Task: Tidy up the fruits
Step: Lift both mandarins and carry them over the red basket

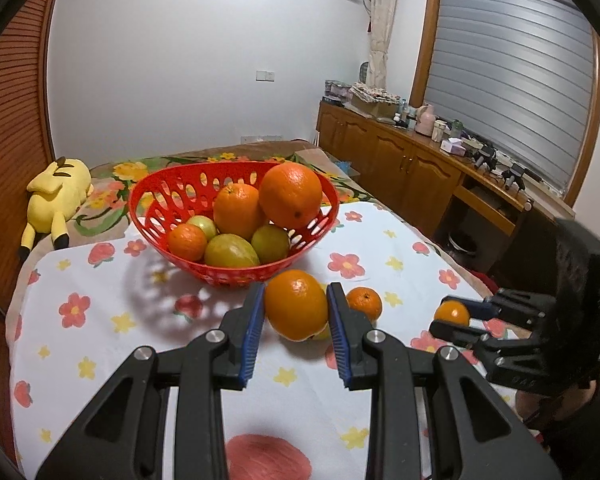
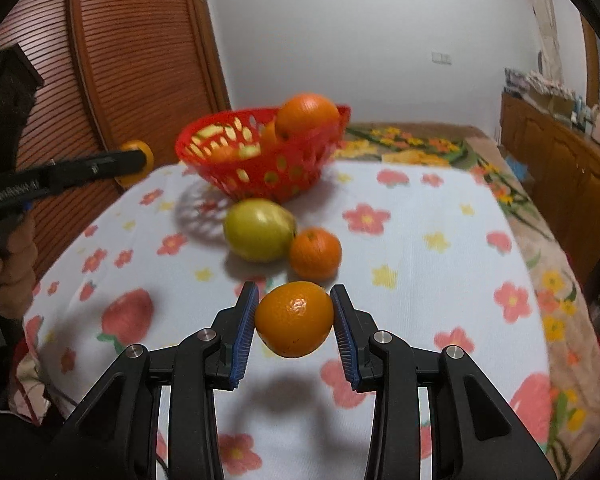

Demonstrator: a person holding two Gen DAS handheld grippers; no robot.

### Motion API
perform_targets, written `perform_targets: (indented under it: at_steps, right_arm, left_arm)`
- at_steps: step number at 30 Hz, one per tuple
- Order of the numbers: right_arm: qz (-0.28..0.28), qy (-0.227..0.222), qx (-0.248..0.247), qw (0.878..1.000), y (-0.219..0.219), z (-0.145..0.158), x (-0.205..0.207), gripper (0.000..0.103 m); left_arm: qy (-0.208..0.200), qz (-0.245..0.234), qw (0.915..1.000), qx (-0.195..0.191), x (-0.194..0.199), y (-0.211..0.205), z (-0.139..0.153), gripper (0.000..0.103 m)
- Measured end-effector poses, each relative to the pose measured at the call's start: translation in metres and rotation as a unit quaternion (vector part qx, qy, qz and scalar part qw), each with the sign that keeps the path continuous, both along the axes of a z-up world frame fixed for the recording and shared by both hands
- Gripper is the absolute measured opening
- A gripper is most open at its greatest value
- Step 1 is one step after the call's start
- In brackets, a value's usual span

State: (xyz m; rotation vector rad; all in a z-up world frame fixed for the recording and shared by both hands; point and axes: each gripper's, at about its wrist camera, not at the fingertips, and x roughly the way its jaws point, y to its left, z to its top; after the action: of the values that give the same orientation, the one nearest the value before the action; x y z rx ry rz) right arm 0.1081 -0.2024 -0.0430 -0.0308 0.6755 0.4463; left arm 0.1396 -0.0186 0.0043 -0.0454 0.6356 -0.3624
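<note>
A red basket (image 1: 168, 196) holding several oranges and green fruits stands on the flowered tablecloth (image 1: 100, 300); it also shows in the right wrist view (image 2: 220, 160). My left gripper (image 1: 296, 306) is shut on a large orange (image 1: 296, 304), held above the cloth in front of the basket. My right gripper (image 2: 294, 320) is shut on a small orange (image 2: 294, 318), lifted above the cloth; this gripper also shows in the left wrist view (image 1: 452, 316). A small orange (image 2: 315, 253) and a green fruit (image 2: 258, 229) lie on the cloth in front of the basket.
A yellow plush toy (image 1: 56, 196) lies at the far left behind the table. A wooden cabinet (image 1: 412, 168) with clutter runs along the right. A slatted wooden door (image 2: 132, 60) stands on the left.
</note>
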Motion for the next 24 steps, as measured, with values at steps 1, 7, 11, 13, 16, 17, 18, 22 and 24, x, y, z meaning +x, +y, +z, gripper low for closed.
perform_targets:
  at_steps: [1, 7, 11, 13, 16, 17, 18, 22, 24]
  right_arm:
    - [0.002, -0.004, -0.001, 1.0, 0.002, 0.004, 0.001, 0.037]
    - [0.015, -0.023, -0.007, 1.0, 0.012, 0.026, 0.014, 0.037]
    - [0.024, -0.029, -0.011, 0.999, 0.022, 0.034, 0.027, 0.037]
    - [0.029, -0.031, -0.013, 0.999, 0.029, 0.038, 0.037, 0.037]
    - [0.038, -0.033, -0.019, 0.999, 0.039, 0.042, 0.052, 0.037]
    - [0.04, -0.034, -0.02, 0.998, 0.041, 0.043, 0.056, 0.037]
    - [0.044, -0.034, -0.021, 0.998, 0.044, 0.044, 0.061, 0.037]
    - [0.056, -0.036, -0.025, 0.997, 0.059, 0.05, 0.083, 0.037]
    - [0.062, -0.036, -0.027, 0.997, 0.065, 0.052, 0.091, 0.037]
  left_arm:
    - [-0.001, 0.001, 1.0, 0.001, 0.001, 0.001, 0.001, 0.029]
    - [-0.007, 0.009, 0.9999, 0.006, 0.009, 0.007, 0.004, 0.029]
    - [-0.008, 0.011, 0.9999, 0.011, 0.016, 0.01, 0.005, 0.029]
    - [-0.008, 0.012, 0.9998, 0.012, 0.02, 0.013, 0.004, 0.029]
    - [-0.005, 0.015, 0.9998, 0.012, 0.028, 0.018, 0.001, 0.029]
    - [-0.005, 0.016, 0.9998, 0.012, 0.03, 0.02, 0.0, 0.029]
    - [-0.004, 0.017, 0.9998, 0.012, 0.034, 0.022, 0.0, 0.029]
    - [0.001, 0.023, 0.9997, 0.013, 0.046, 0.028, -0.002, 0.029]
    - [0.003, 0.027, 0.9995, 0.015, 0.053, 0.032, -0.003, 0.029]
